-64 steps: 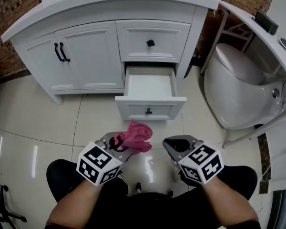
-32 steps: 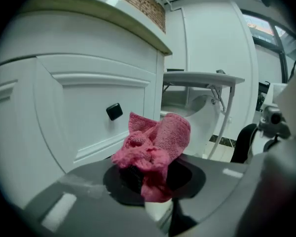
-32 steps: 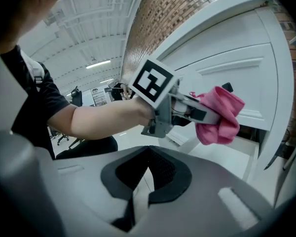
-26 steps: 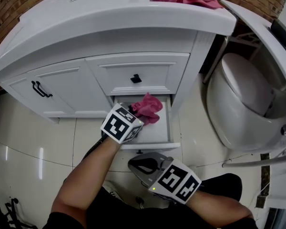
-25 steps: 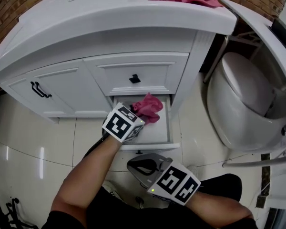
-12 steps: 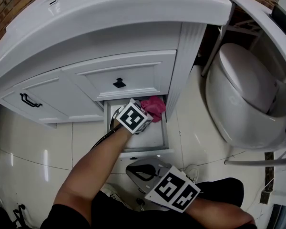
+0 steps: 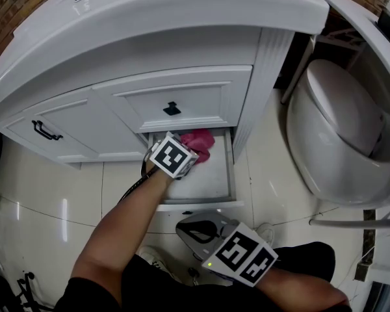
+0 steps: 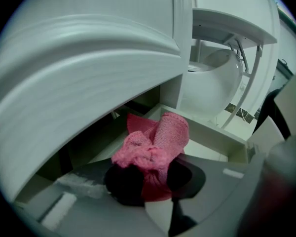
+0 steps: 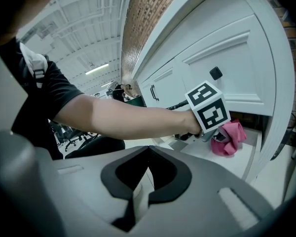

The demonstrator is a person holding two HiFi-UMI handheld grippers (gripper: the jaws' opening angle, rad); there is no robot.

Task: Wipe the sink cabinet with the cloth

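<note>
gripping cloth (image 8: 154,149) inside open drawer (image 7: 232,174)

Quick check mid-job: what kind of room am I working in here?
A bathroom, most likely a mock-up: a white sink cabinet stands beside a toilet on a glossy tiled floor, and the right gripper view shows a high hall ceiling and office chairs.
</note>
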